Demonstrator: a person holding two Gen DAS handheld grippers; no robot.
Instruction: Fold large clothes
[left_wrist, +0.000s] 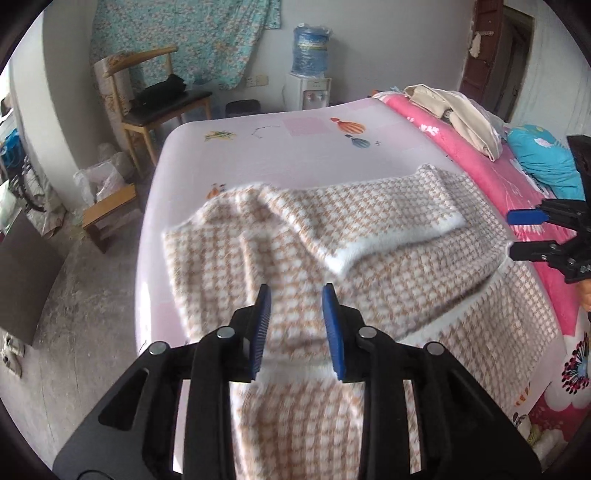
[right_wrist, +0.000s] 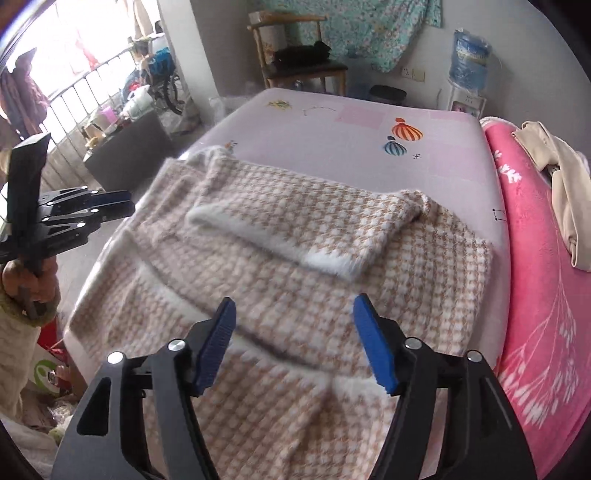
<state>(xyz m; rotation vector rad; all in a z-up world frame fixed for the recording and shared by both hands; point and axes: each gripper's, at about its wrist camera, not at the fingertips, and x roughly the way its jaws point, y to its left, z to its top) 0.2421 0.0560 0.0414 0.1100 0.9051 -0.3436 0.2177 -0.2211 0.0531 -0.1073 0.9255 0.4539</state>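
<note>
Lying flat on the bed (left_wrist: 303, 147), the houndstooth sweater (left_wrist: 369, 258), long axis running crosswise ahead of both tools, one sleeve (right_wrist: 295, 229) already folded over the body. Hovering above the near hem: left tool (left_wrist: 296, 328) gaping partway, right tool (right_wrist: 295, 339) gaping wide. Holding nothing, touching nothing, neither one nearer really.

I am working in a home bedroom: beyond my fingers lies a bed (left_wrist: 295, 155) with a pink blanket (right_wrist: 535, 258) to their right, and farther off a wooden chair (left_wrist: 147, 107) and water dispenser (left_wrist: 308, 74) by the wall.
</note>
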